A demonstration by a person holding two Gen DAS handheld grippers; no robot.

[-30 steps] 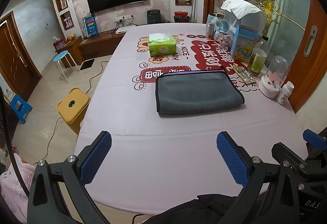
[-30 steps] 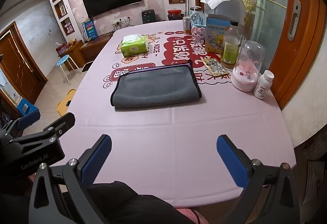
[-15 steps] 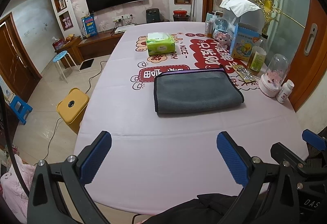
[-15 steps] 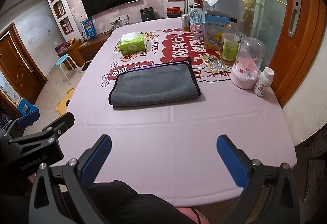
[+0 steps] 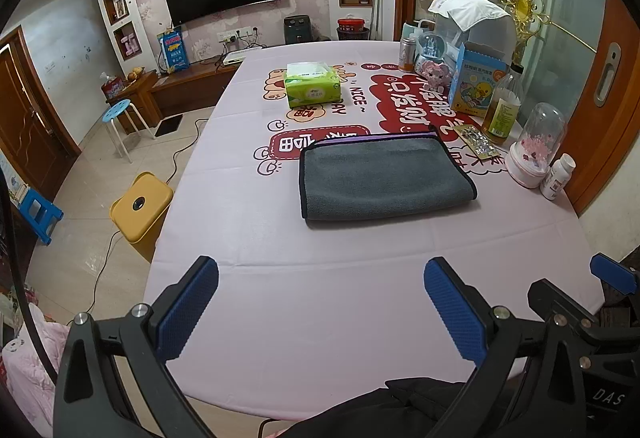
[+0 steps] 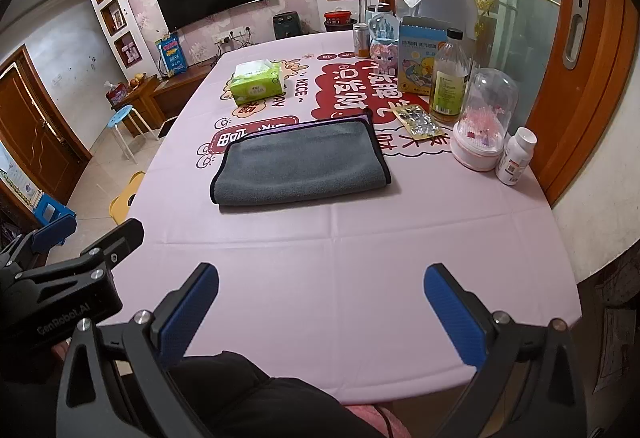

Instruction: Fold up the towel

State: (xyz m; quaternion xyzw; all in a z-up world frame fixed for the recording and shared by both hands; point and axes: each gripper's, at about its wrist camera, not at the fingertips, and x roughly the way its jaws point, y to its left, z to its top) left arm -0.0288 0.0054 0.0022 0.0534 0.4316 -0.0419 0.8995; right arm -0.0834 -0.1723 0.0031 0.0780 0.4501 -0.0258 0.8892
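A grey towel (image 5: 384,176) with a dark edge and a purple strip along its far side lies folded flat on the pink table cloth (image 5: 320,278); it also shows in the right wrist view (image 6: 298,166). My left gripper (image 5: 320,302) is open and empty, held over the table's near edge, well short of the towel. My right gripper (image 6: 320,310) is open and empty, also near the front edge. The right gripper's body (image 5: 592,318) shows at the left wrist view's right side.
A green tissue pack (image 5: 312,84) sits behind the towel. Along the right edge stand a bottle (image 5: 502,106), a glass dome (image 5: 536,146), a white pill bottle (image 5: 557,176), a box (image 5: 474,82) and a foil strip (image 5: 476,142). A yellow stool (image 5: 140,206) stands on the floor at left.
Both grippers have drifted slightly, so the towel sits a little further left and lower in view. The towel itself has not moved. Both stay open.
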